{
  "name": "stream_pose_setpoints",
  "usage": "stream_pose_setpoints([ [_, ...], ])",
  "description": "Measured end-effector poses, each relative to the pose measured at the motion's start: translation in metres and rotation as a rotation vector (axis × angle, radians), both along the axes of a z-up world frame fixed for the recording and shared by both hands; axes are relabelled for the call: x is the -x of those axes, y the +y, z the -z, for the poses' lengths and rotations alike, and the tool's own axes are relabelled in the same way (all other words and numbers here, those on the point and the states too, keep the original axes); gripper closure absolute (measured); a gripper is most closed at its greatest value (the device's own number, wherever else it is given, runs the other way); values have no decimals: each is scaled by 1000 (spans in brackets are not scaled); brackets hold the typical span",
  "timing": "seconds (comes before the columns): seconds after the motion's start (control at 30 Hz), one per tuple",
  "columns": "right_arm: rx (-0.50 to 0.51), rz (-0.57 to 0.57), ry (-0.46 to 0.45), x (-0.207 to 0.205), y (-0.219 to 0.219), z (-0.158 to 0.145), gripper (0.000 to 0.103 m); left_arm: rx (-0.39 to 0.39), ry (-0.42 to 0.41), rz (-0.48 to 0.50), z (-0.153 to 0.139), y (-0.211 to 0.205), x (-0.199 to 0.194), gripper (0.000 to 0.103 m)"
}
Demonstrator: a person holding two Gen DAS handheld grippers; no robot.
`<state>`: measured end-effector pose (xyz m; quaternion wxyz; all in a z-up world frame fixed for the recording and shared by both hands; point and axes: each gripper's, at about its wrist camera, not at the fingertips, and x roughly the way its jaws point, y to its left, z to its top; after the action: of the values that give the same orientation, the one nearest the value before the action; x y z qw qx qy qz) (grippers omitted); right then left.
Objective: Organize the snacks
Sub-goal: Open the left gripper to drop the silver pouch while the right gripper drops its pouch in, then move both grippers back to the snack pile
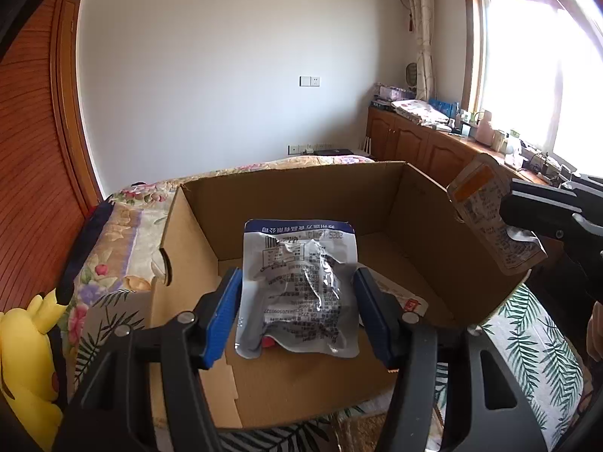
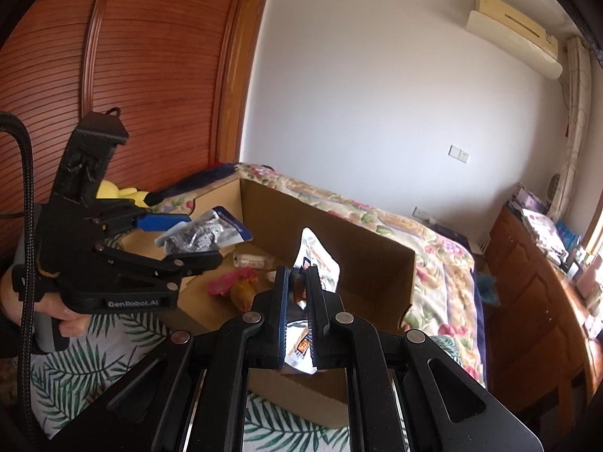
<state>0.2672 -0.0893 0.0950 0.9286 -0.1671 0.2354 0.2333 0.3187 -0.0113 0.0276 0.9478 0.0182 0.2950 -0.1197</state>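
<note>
Gripping a silver snack pouch [image 1: 297,286], the left hand-held gripper [image 1: 297,316] hangs over the cardboard box [image 1: 377,192].

A bedroom in a home was shown. A bed [image 2: 444,260] spread with a floral quilt was set against a white wall, with a louvred wooden wardrobe [image 2: 124,60] beside it. An air conditioner [image 2: 512,34] was mounted high near a curtain [image 1: 422,30], and a low wooden cabinet [image 1: 422,143] cluttered with household items was placed under the bright window [image 1: 535,67]. A yellow plush toy [image 1: 26,346] was seen by the bed.
</note>
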Motion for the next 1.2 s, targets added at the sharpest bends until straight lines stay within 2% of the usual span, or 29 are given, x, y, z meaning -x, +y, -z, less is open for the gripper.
stream_pose_setpoints([
  [0.4, -28, -10, 72, -26, 6, 28, 97, -13, 47, -5, 17, -10, -18, 43],
  [0.83, -81, -4, 174, -51, 8, 49, 97, 4, 70, -4, 22, -9, -18, 42],
  [1.2, -106, 6, 197, -53, 2, 51, 96, -4, 40, 4, 19, -7, -11, 34],
])
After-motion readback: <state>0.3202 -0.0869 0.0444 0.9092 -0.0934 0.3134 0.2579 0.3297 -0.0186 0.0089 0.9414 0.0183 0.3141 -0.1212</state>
